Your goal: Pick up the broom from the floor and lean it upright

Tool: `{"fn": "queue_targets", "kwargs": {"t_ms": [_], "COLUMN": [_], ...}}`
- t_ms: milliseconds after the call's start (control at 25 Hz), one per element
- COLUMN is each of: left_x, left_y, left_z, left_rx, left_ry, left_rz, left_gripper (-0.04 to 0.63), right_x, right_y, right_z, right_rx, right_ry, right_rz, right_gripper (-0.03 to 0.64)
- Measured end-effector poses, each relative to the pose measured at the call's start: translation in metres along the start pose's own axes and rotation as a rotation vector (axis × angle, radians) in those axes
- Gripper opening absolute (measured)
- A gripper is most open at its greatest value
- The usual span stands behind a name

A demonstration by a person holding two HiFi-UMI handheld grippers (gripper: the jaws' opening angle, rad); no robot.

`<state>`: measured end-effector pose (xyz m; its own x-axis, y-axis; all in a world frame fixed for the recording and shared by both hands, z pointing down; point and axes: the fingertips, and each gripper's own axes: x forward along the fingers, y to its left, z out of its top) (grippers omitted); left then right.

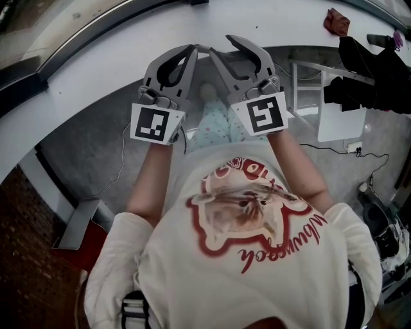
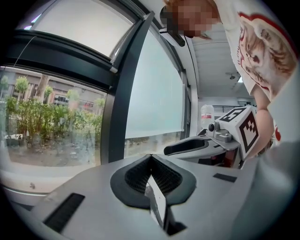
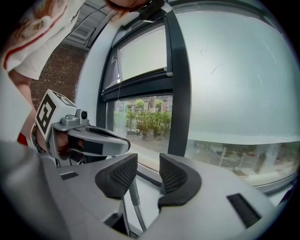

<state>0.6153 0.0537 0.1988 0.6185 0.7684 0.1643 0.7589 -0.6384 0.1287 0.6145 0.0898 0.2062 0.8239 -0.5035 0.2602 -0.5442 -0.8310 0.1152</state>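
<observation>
No broom shows in any view. Both grippers are held up side by side in front of the person's chest, pointing at a large window. In the head view my left gripper (image 1: pixel 193 49) and my right gripper (image 1: pixel 221 45) almost touch at their tips. My left gripper (image 2: pixel 150 158) is shut, its ribbed black pads pressed together with nothing between them. My right gripper (image 3: pixel 148 171) stands open by a narrow gap, and nothing is held in it. Each gripper view also catches the other gripper beside it: the right gripper (image 2: pixel 187 146) and the left gripper (image 3: pixel 93 138).
A curved white sill (image 1: pixel 192 19) runs under the window with dark frames (image 3: pixel 178 93). On the grey floor (image 1: pixel 96 148) lie thin cables and a grey flat piece (image 1: pixel 77 225). A white stand (image 1: pixel 340 109) and black clothing (image 1: pixel 372 77) are at the right.
</observation>
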Motion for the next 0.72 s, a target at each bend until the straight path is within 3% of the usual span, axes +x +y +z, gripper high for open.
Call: {"fn": "queue_targets", "kwargs": {"t_ms": [120, 200, 400, 560, 720], "left_x": [0.000, -0.002, -0.012, -0.026, -0.036], "left_y": [-0.009, -0.015, -0.048, -0.091, -0.139], "left_z": [0.013, 0.023, 0.037, 0.025, 0.039], "left_rx": [0.015, 0.017, -0.012, -0.049, -0.041], "left_ry": [-0.029, -0.049, -0.083, -0.036, -0.089], "left_rz": [-0.002, 0.004, 0.019, 0.076, 0.148], "left_gripper": [0.021, 0.021, 0.021, 0.021, 0.021], "right_x": [-0.005, -0.010, -0.033, -0.078, -0.135], "right_y": [0.005, 0.008, 0.018, 0.023, 0.023], "right_z": [0.012, 0.021, 0.039, 0.048, 0.056], "right_rx": [-0.022, -0.016, -0.037, -0.053, -0.089], "right_ry": [-0.020, -0.042, -0.082, -0.113, -0.142], "right_rz": [0.023, 0.031, 0.107, 0.163, 0.230], "right_gripper": [0.150, 0.040, 0.028, 0.025, 0.025]}}
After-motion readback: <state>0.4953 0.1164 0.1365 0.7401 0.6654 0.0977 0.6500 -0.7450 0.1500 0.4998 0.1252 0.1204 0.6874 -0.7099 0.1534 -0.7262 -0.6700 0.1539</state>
